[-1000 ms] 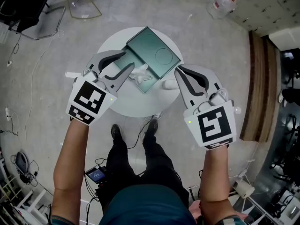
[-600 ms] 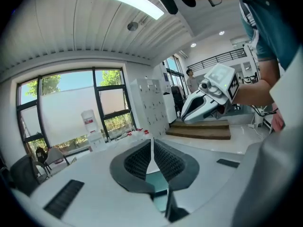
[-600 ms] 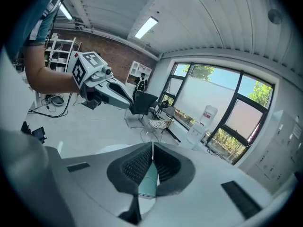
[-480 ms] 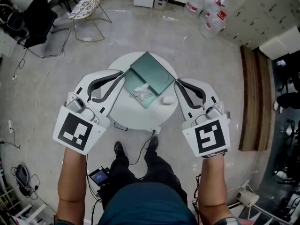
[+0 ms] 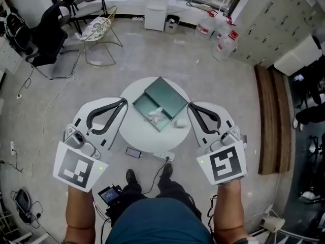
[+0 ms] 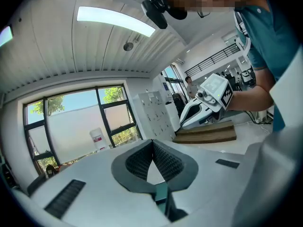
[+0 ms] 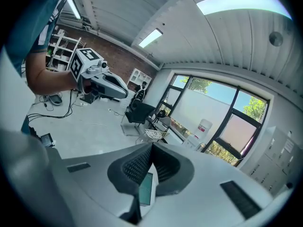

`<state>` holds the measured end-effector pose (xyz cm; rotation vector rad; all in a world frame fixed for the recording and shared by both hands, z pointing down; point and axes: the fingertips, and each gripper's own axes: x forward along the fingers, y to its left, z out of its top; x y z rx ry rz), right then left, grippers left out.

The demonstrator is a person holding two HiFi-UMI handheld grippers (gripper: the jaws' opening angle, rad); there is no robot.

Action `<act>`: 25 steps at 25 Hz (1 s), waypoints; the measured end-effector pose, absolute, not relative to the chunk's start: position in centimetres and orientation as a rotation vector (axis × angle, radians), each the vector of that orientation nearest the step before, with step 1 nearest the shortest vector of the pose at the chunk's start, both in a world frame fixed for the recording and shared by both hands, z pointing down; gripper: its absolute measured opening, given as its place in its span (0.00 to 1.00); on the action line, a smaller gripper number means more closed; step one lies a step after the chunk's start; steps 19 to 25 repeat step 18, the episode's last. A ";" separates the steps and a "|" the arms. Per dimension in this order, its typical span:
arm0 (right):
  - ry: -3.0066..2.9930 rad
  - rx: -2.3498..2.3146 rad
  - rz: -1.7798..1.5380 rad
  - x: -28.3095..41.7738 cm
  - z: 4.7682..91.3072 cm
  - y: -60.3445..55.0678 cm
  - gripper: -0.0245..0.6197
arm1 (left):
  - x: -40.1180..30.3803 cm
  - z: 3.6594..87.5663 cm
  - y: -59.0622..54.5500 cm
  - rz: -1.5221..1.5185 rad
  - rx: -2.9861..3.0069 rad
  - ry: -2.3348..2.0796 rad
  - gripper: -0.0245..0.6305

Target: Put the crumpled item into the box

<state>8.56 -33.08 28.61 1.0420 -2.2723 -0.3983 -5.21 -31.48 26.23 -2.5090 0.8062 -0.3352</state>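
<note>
In the head view a teal box point(image 5: 167, 98) lies open on a small round white table point(image 5: 137, 131). The crumpled white item point(image 5: 155, 115) rests in the box's near half. My left gripper point(image 5: 124, 101) is held left of the table, above it, shut with nothing between its pads. My right gripper point(image 5: 189, 105) is held to the right, also shut and empty. In the left gripper view the left gripper's point(image 6: 152, 141) pads meet, and the right gripper point(image 6: 208, 103) shows beyond them. In the right gripper view the right gripper's point(image 7: 151, 145) pads meet too.
A small white lump point(image 5: 180, 122) lies on the table right of the box. A dark phone point(image 5: 133, 152) is seen below the table's near edge. Chairs point(image 5: 99, 29) stand at the back left, water bottles point(image 5: 218, 32) at the back, a wooden bench point(image 5: 266, 116) to the right.
The left gripper's jaws, open beside the crumpled item a second ago, have shut empty. Both grippers have drawn back and away from the table. The item stays in the box.
</note>
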 end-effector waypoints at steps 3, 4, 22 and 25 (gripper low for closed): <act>-2.279 1.046 -0.419 7.7 27.0 -31.8 0.10 | -5.9 24.1 -30.2 -0.260 -2.532 0.844 0.07; -2.281 1.047 -0.426 7.3 26.5 -31.4 0.10 | -6.2 23.8 -29.7 -0.260 -2.538 0.850 0.07; -2.272 1.051 -0.457 4.3 23.2 -27.5 0.10 | -8.5 20.1 -26.5 -0.398 -2.591 0.930 0.07; -2.272 1.051 -0.457 4.3 23.2 -27.5 0.10 | -8.5 20.1 -26.5 -0.398 -2.591 0.930 0.07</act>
